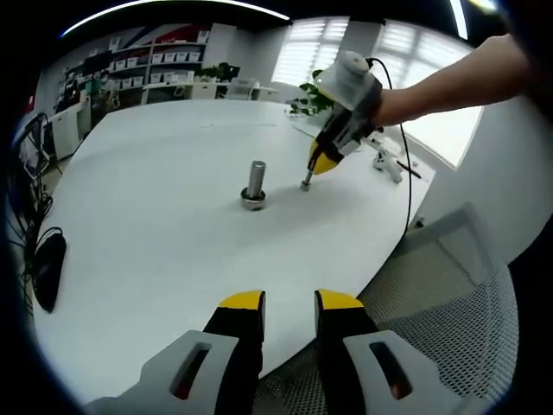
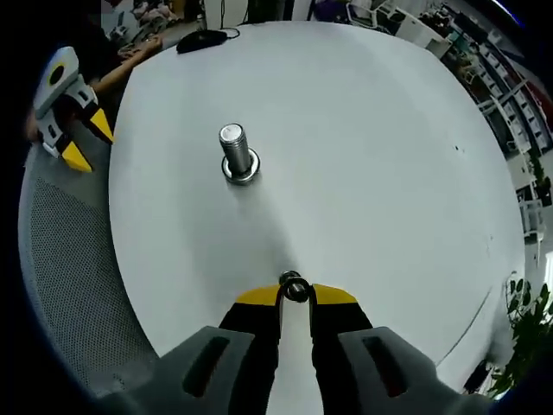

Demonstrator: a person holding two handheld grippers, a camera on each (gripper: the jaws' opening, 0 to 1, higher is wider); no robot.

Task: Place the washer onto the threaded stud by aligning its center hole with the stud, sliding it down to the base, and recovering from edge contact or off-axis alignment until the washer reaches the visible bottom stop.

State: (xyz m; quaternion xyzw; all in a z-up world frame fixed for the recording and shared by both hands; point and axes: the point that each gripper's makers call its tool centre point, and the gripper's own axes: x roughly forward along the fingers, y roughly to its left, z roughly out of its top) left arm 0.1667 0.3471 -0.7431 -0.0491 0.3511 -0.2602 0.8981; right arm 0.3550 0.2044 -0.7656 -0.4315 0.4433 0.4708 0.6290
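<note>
Steel washer [image 2: 295,287] sits pinched in the right tongs [image 2: 295,295], low centre, well short of the stud [image 2: 235,152]; a tilted approach could snag its threads. Left tongs [image 1: 289,300] idle, narrowly parted.

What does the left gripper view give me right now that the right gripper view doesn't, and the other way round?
Left gripper view alone: the stud seen side-on, the right gripper reaching down to the table beside the stud with the person's arm behind it, and the left gripper with its jaws apart and nothing between them.

Right gripper view alone: a close look at the washer pinched at the right gripper's tips, and the stud's top face from above.

Both: the stud upright on the white table, the washer apart from it, the black mouse near the table's edge.
</note>
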